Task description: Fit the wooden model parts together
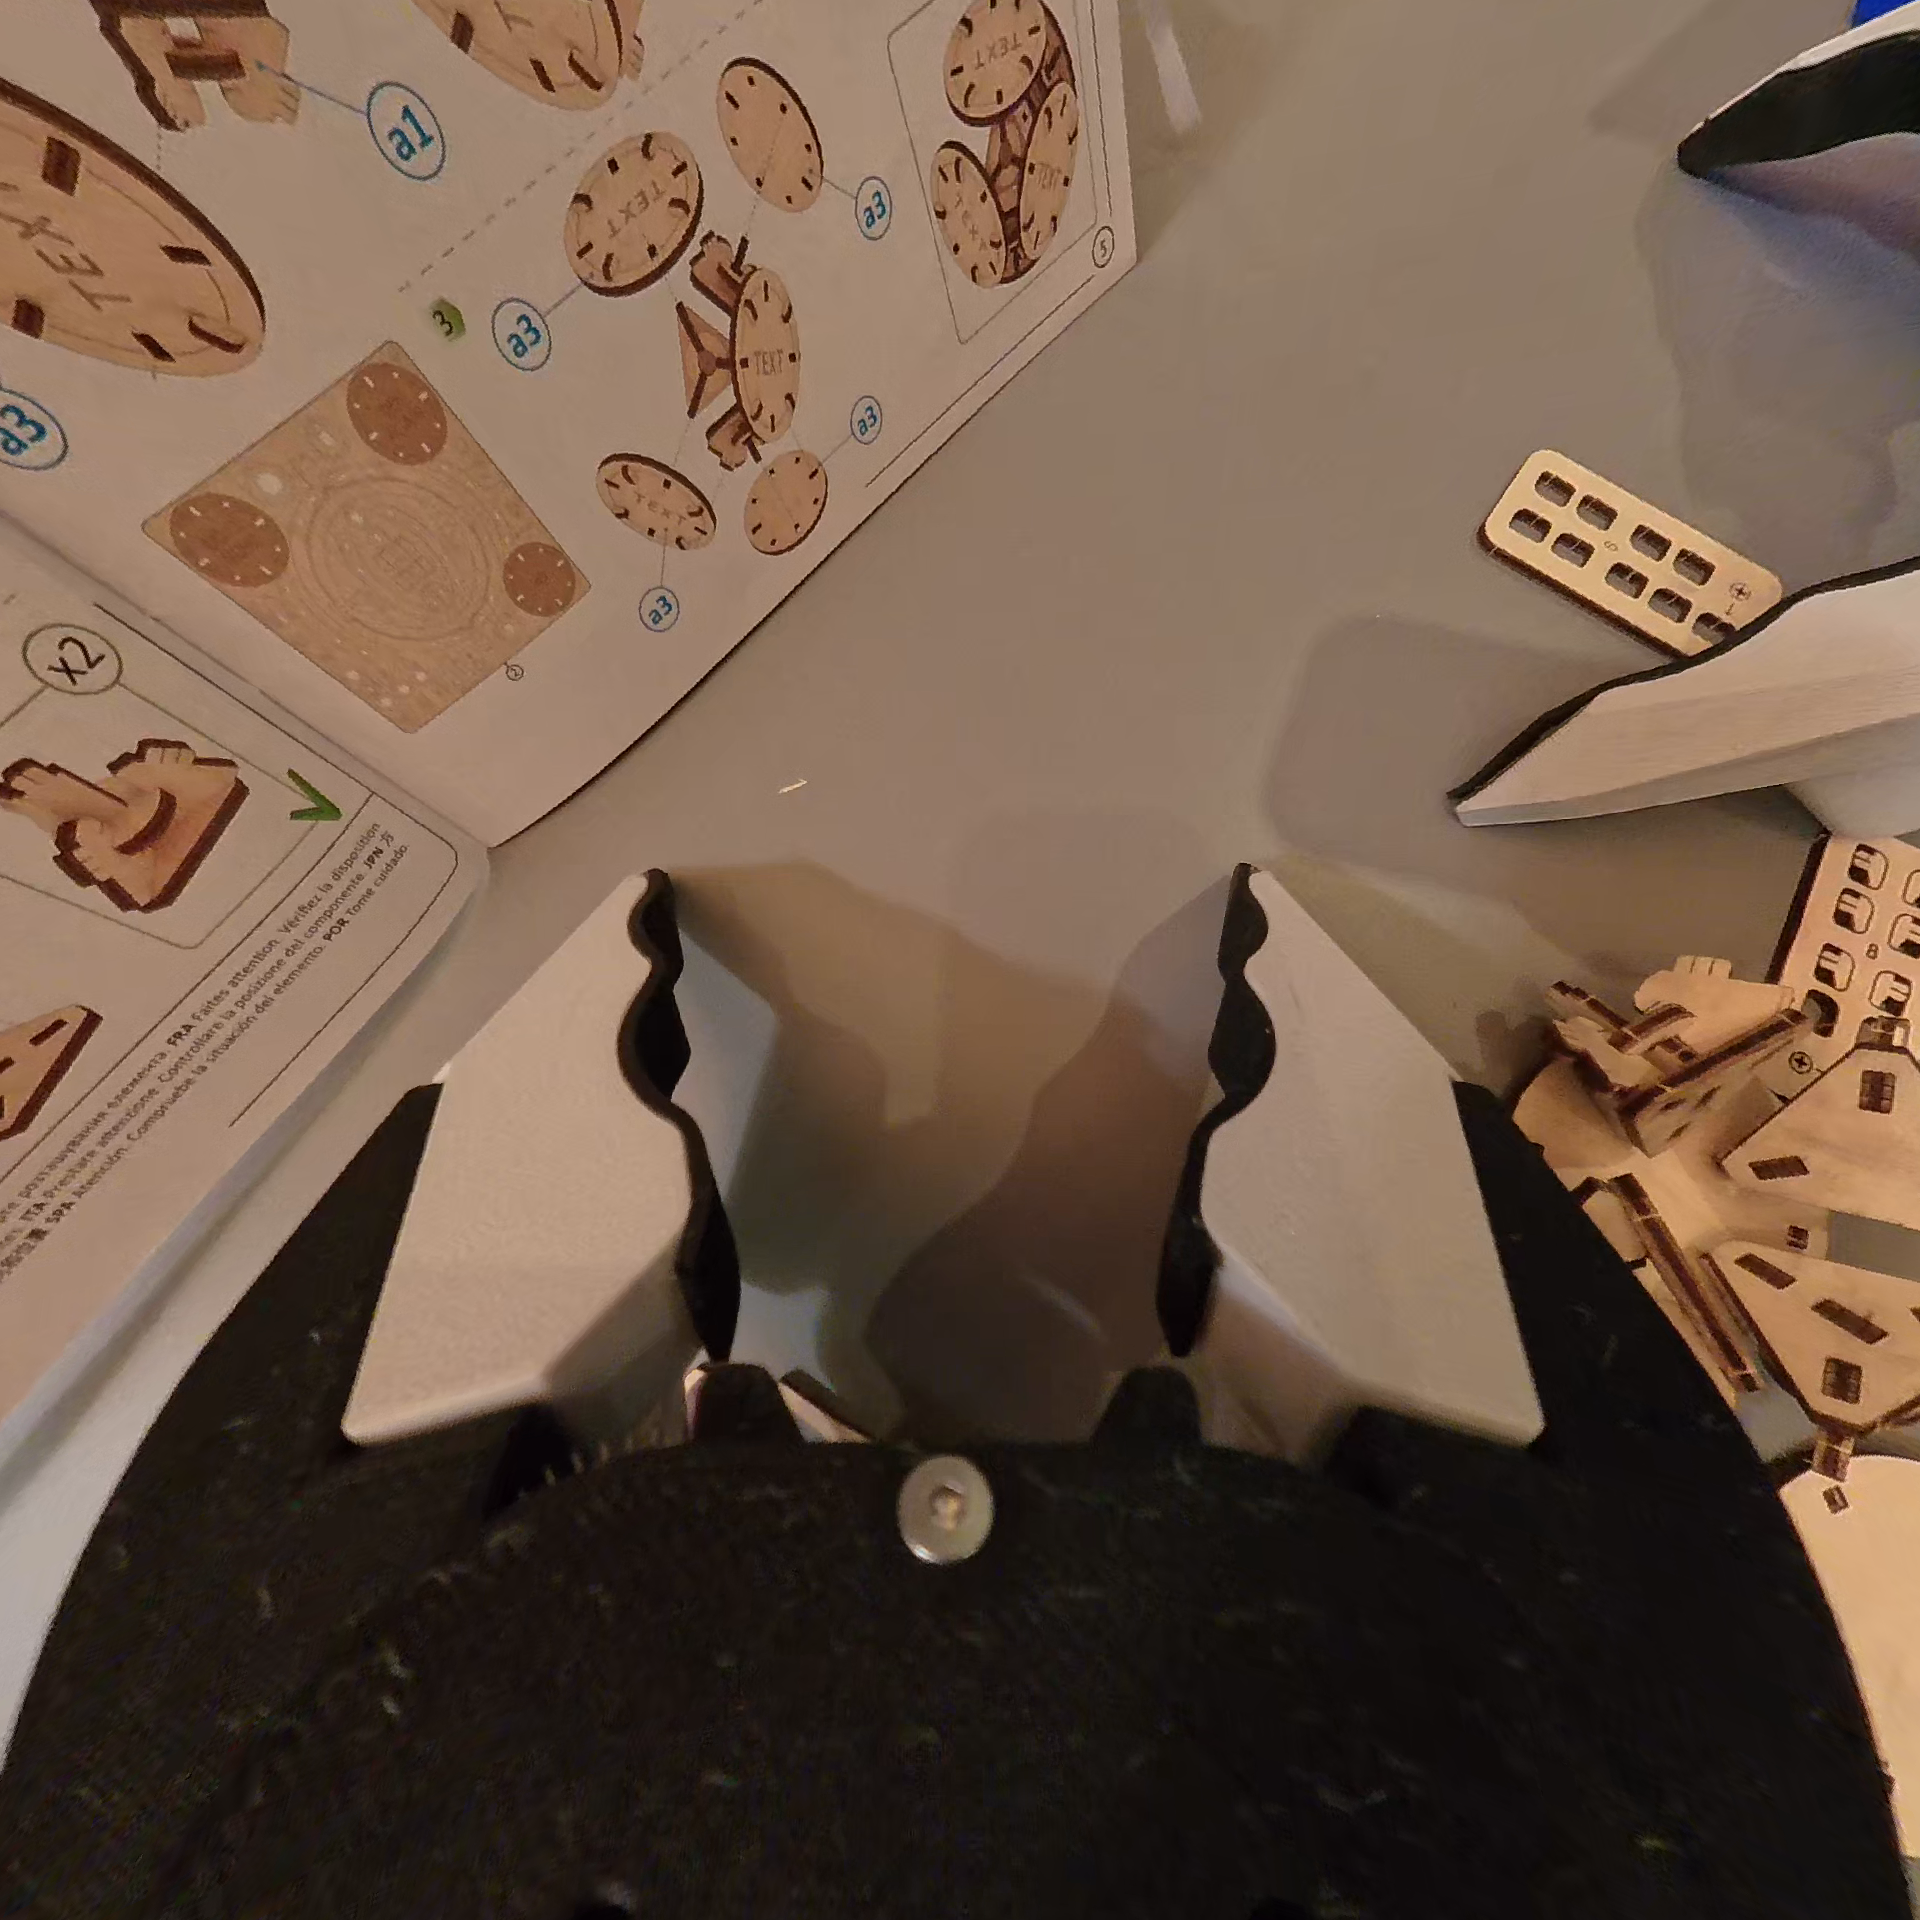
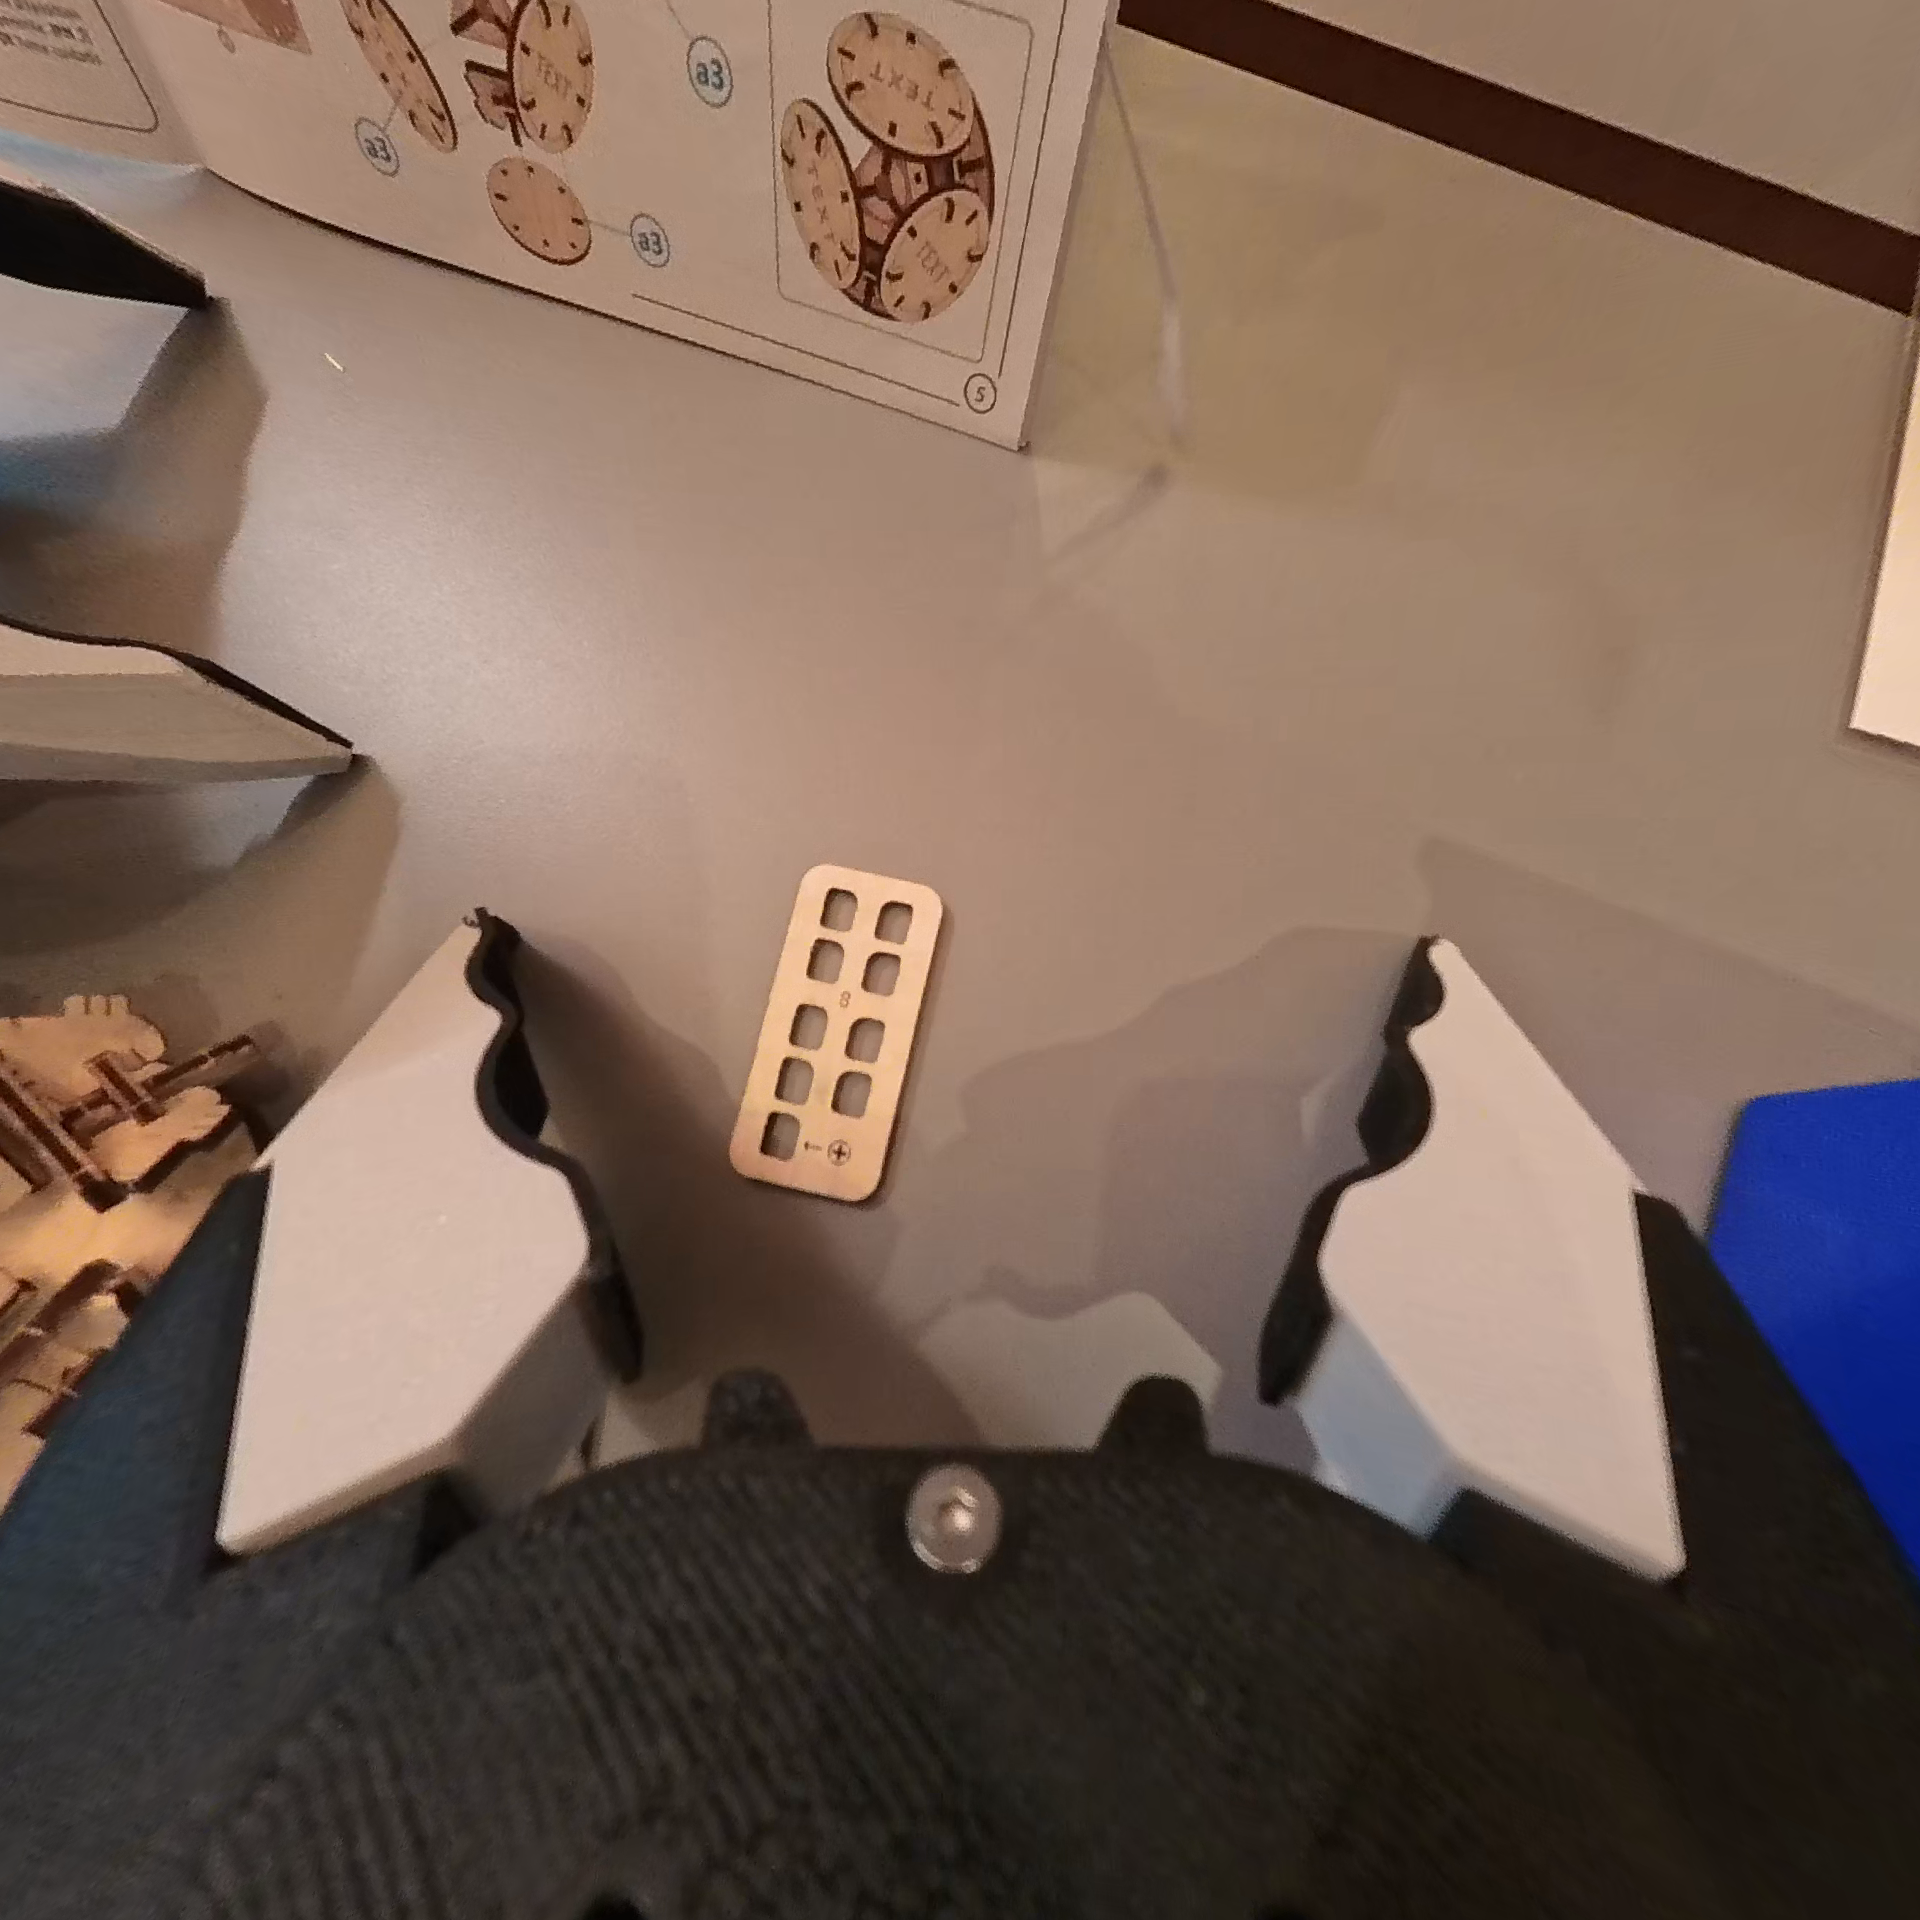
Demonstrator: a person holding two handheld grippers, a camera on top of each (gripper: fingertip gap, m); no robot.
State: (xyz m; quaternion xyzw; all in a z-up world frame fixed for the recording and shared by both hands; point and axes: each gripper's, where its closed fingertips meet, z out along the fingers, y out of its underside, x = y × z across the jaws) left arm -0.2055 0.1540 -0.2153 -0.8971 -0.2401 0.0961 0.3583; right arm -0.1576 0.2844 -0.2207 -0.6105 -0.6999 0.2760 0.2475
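My right gripper [image 2: 961, 935] is open wide above the grey table [image 2: 1247, 675]. A small flat wooden plate with rows of square holes [image 2: 840, 1034] lies on the table between its two fingers, touching neither pad. The same plate shows in the left wrist view [image 1: 1621, 551], partly under a finger of the right gripper [image 1: 1683, 717]. My left gripper [image 1: 951, 878] is open and empty over bare table. In the right wrist view the left gripper's fingers [image 2: 156, 717] reach in from the left edge.
An open instruction booklet with pictures of wooden parts [image 1: 520, 364] lies at the far left, also in the right wrist view [image 2: 831, 177]. A heap of wooden puzzle pieces [image 1: 1745, 1143] sits at the right, also seen at the left [image 2: 94, 1101]. A blue object [image 2: 1829, 1299] stands at the right edge.
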